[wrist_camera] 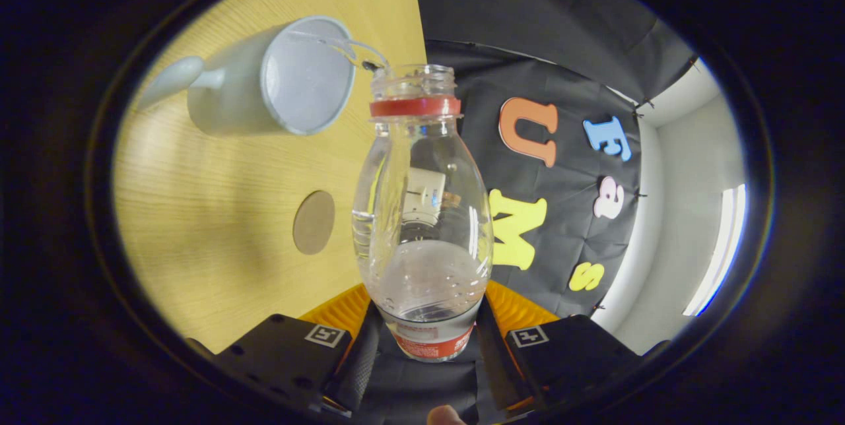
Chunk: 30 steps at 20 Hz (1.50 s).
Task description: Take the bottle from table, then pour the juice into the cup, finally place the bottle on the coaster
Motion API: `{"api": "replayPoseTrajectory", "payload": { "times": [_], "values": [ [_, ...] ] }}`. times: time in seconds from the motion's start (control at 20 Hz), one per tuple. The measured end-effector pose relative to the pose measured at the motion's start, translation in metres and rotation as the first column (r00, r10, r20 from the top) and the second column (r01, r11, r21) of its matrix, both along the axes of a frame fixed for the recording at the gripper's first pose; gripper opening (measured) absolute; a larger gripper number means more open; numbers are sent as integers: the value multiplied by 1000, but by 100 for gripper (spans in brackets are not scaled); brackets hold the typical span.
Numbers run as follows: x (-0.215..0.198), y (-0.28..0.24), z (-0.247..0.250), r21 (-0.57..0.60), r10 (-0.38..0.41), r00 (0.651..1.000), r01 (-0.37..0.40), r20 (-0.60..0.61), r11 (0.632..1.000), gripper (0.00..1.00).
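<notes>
Bottle (422,214) tipped over the cup (290,78), clamped in the tool (426,339).

Both fingers of the tool press on the lower sides of the clear bottle, which has a red ring at its uncapped neck and a little clear liquid pooled near its base. A thin stream runs from its mouth into the pale mug-shaped cup, whose rim sits just beside the bottle's mouth. The cup stands on the wooden desk (198,214) near the desk's far edge, handle pointing away from the bottle. A round brown coaster (313,222) lies bare on the desk, apart from the cup and beside the bottle's body.
</notes>
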State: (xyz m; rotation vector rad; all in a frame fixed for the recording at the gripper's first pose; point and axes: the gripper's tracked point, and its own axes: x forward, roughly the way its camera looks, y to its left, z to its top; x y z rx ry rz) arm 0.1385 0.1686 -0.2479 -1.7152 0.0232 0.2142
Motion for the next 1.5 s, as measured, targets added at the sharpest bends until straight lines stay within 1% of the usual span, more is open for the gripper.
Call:
{"api": "replayPoseTrajectory", "payload": {
  "times": [0.6,1.05,1.5],
  "values": [
    [-1,3,2,-47,16,1000,-16,8,999,76],
    [2,-1,11,-56,13,999,-11,32,998,76],
    [2,1,8,-90,15,999,-12,31,996,76]
  ]
}}
